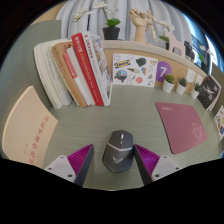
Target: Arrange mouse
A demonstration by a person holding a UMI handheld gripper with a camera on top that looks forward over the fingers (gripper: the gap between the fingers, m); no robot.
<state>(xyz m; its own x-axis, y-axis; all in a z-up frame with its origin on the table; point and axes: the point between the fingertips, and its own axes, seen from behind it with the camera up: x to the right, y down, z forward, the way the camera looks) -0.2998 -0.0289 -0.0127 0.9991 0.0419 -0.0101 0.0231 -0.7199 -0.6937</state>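
Two pink-padded fingers [72, 160] of the gripper [112, 163] are standing spread apart on either side of the grey mouse [118, 150], which is resting on the pale green desk [100, 125] just between the fingertips; a gap seems to be showing at each flank, so the tongs are reading as released, not yet clamping the mouse. To do the step well, the person is probably needing to keep the gripper centred on the mouse's body, so that both pads are meeting its sides evenly at the widest part, and to close gently, since a rounded smooth shell is likely to slip forward or twist if it is pinched off-centre or near its nose. The likely destination is the pink mouse mat [184, 127], lying on the desk ahead and to the right, well apart from the mouse, with open desk between the two. Around the scene, a row of books [78, 70] is leaning to the left beyond the mouse, a wooden chair back [28, 128] is showing at the left, and small potted plants [169, 80] and cards [130, 68] are lining the far edge of the desk. Nothing is standing directly in the way towards the mat, though its far edge is sitting near the clutter at the back.
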